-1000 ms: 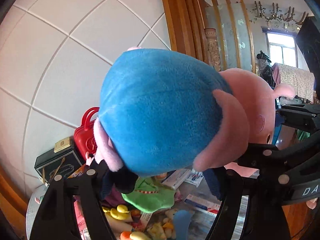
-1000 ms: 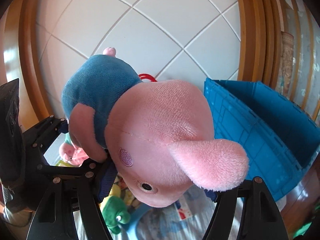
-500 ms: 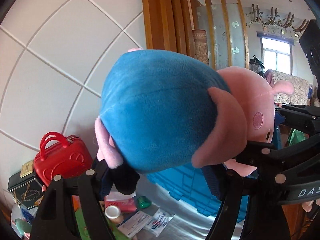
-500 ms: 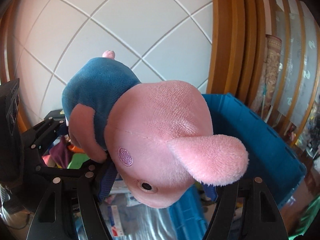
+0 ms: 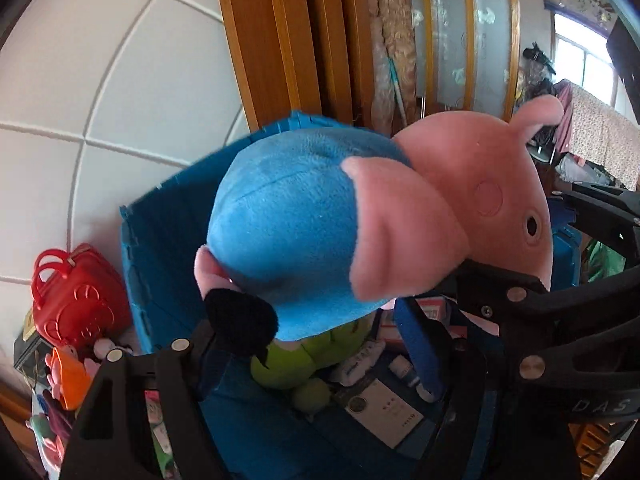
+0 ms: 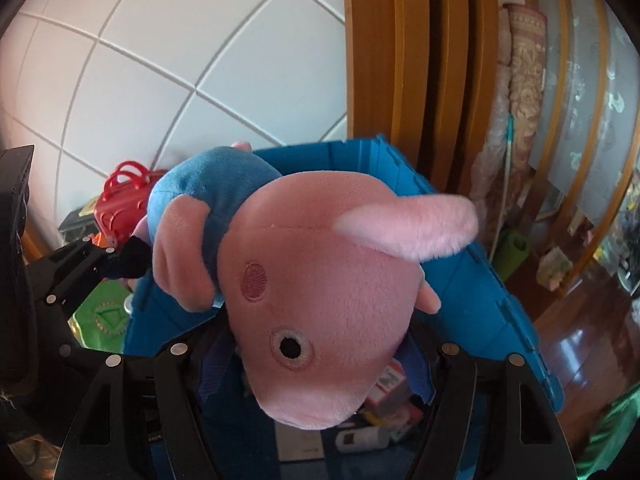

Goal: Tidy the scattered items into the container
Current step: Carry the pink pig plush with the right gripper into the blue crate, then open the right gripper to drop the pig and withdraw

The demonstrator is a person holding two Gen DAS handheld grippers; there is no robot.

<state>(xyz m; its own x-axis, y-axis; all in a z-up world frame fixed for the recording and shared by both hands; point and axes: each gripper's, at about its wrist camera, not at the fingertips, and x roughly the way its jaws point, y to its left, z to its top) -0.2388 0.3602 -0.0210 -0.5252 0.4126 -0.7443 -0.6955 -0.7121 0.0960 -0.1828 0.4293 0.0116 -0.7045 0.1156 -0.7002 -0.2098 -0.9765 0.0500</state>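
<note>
A pink pig plush in a blue shirt (image 5: 304,220) hangs over the open blue crate (image 5: 160,216). My left gripper (image 5: 316,344) is shut on its blue body and black foot. My right gripper (image 6: 316,364) is shut on its pink head (image 6: 320,300). The plush is tilted, head toward the right. The crate (image 6: 472,304) lies directly below it in both views. Inside the crate I see a green plush (image 5: 304,360), small boxes and a white bottle (image 6: 360,438).
A red toy suitcase (image 5: 76,300) stands left of the crate by the tiled wall, with an orange toy (image 5: 72,376) and other loose items near it. A green mat (image 6: 104,316) lies left of the crate. Wooden door frames stand behind.
Both grippers have carried the plush to the right and over the crate. The plush now sits lower between the fingers, and the crate's inside has come into view beneath.
</note>
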